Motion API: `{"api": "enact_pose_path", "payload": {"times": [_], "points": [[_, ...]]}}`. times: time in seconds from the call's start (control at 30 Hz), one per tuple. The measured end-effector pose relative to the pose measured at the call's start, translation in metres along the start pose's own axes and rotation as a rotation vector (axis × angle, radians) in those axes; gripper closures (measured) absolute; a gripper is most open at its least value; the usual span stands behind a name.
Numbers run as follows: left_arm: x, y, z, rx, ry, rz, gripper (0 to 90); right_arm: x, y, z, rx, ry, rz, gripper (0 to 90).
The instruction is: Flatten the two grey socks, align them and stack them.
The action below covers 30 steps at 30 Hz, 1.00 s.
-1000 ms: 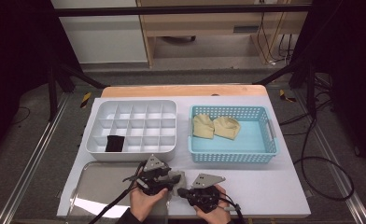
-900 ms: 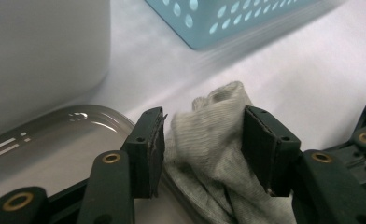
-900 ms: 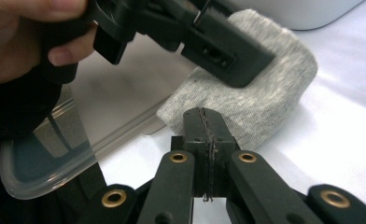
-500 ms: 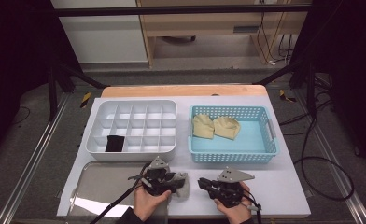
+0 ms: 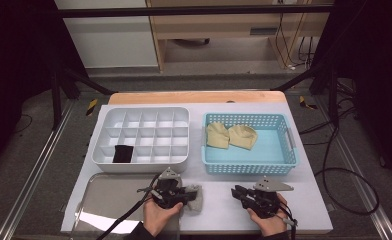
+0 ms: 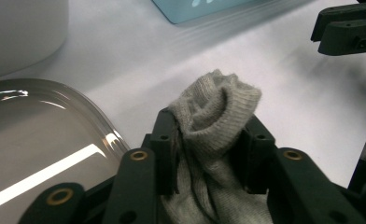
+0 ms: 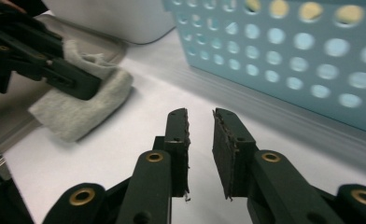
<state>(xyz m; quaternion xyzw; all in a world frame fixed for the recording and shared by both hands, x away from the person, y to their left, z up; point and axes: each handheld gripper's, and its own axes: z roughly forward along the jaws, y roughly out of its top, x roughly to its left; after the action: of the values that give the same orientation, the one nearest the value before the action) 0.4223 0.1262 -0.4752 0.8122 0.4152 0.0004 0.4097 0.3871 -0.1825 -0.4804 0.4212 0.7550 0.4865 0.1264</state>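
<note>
A white-topped desk [image 5: 304,200] stands on a grey floor. The far-left white divided tray [image 5: 141,137] holds one black item [image 5: 122,153]; the right blue basket [image 5: 249,145] holds two tan socks [image 5: 231,136]. Near left lies a metal tray [image 5: 109,195]. The left hand-held gripper [image 5: 189,192], jaws just closing, clamps a grey sock [image 6: 214,116] beside it; the right hand-held gripper [image 5: 238,192], jaws just opening, holds nothing.

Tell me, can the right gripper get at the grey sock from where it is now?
Probably yes. The right gripper points across bare tabletop at the grey sock, jaws slightly apart with nothing between them. But the left gripper is clamped on the sock, leaving just its free end.
</note>
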Motion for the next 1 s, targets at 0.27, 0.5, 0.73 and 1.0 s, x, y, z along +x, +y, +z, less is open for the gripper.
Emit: {"api": "enact_pose_path", "payload": {"times": [0.27, 0.5, 0.73, 1.0], "points": [[-0.005, 0.000, -0.006, -0.034, -0.007, 0.015, 70.9, -0.010, -0.005, -0.003, 0.000, -0.032, 0.010, 67.8], [-0.013, 0.006, -0.028, -0.145, -0.058, 0.042, 71.1, -0.016, -0.006, -0.009, -0.016, -0.046, 0.026, 65.0], [-0.013, 0.013, -0.049, -0.222, -0.045, 0.062, 71.2, -0.021, -0.007, -0.013, -0.023, -0.059, 0.029, 63.9], [-0.008, 0.021, -0.072, -0.303, -0.009, 0.067, 71.2, -0.022, -0.007, -0.015, -0.024, -0.065, 0.029, 62.4]]}}
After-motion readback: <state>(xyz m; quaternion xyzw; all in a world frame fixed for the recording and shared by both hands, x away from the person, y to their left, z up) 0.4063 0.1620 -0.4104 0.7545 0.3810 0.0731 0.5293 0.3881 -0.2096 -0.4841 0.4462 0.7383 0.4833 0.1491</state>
